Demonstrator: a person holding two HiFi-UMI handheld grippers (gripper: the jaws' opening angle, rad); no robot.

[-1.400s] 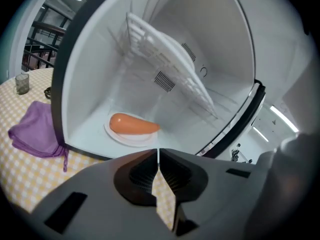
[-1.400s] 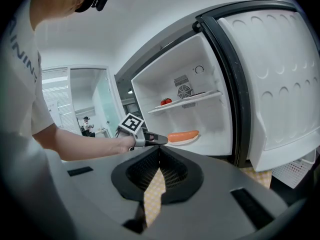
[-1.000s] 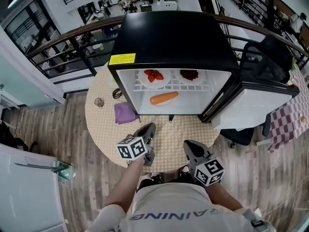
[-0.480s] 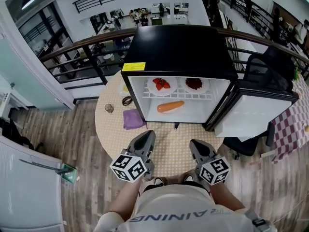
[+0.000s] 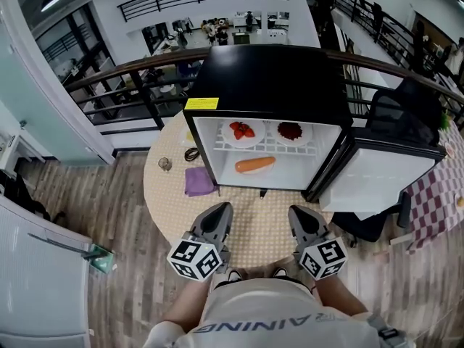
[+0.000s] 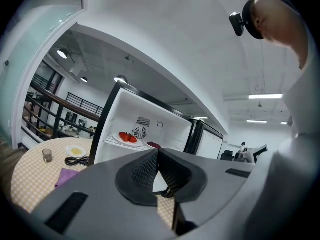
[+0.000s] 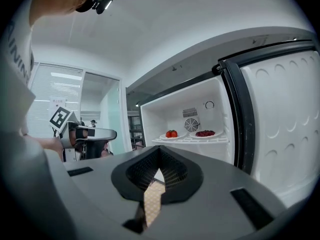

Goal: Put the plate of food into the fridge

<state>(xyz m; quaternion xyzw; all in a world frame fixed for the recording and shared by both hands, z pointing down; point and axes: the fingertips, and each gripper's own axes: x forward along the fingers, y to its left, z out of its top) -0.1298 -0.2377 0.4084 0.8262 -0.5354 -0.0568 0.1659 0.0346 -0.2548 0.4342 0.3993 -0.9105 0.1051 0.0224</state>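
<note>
A black mini fridge [image 5: 268,78] stands open on a round table [image 5: 254,227]. Its upper shelf holds a white plate of strawberries [image 5: 242,131] and a plate of dark red food [image 5: 291,131]; an orange sausage-like item [image 5: 255,164] lies on the fridge floor. My left gripper [image 5: 222,209] and right gripper [image 5: 299,213] hover over the table's near edge, both shut and empty, pointing at the fridge. The left gripper view shows the strawberry plate [image 6: 128,137] beyond the left gripper [image 6: 158,154]. The right gripper view shows both plates, strawberries [image 7: 171,134] and dark food [image 7: 205,133], beyond the right gripper [image 7: 159,151].
The fridge door [image 5: 373,180] swings open to the right. Left of the fridge lie a purple cloth [image 5: 198,180], a coiled cable [image 5: 191,153], a small glass [image 5: 165,164] and a saucer [image 6: 76,151]. A railing [image 5: 116,71] runs behind the table, a black chair [image 5: 409,114] at right.
Both grippers have drawn back slightly from the fridge toward the table's near edge. The head view has shifted. The plates in the fridge have not moved.
</note>
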